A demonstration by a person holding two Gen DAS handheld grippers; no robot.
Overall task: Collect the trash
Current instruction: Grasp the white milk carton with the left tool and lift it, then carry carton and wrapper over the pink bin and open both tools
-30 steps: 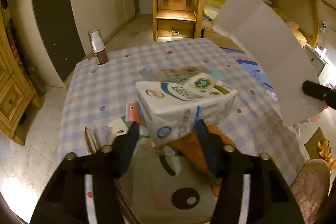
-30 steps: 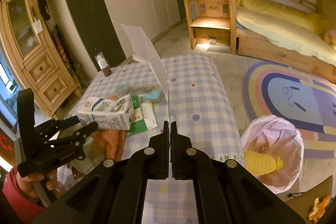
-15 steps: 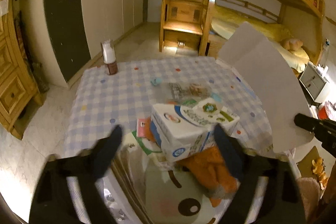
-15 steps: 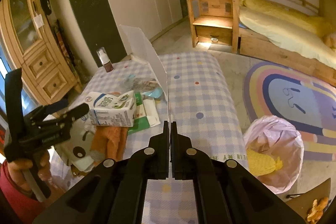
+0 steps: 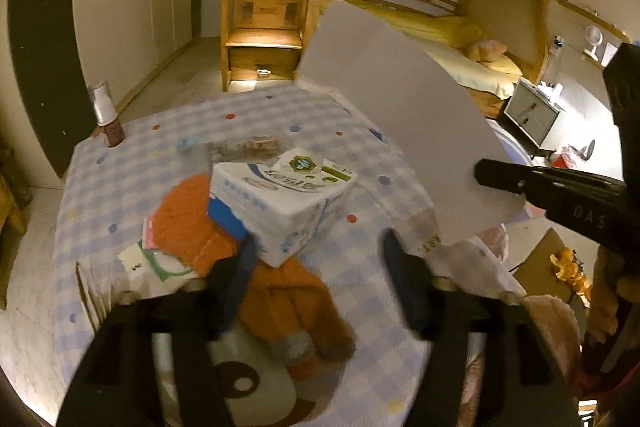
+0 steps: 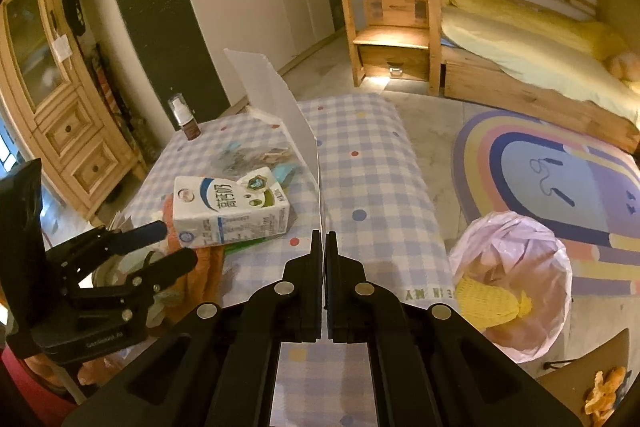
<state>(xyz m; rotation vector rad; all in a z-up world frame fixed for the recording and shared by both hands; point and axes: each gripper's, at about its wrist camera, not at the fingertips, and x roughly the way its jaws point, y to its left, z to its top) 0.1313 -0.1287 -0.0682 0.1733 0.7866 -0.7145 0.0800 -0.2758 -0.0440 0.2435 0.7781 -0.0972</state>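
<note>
Checked bench (image 6: 372, 183) in a bedroom: my right gripper (image 6: 323, 247) pinches the light, floppy white sheet (image 6: 280, 107) by its near edge; left gripper (image 5: 316, 267) gapes empty beside the carton (image 5: 284, 203) (grab its stiff flat sides).

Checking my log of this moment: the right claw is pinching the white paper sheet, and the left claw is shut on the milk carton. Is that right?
Not quite. The right claw does pinch the white paper sheet, but the left claw is open; its fingers stand apart, and the milk carton rests on the table. The left wrist view shows it.
</note>
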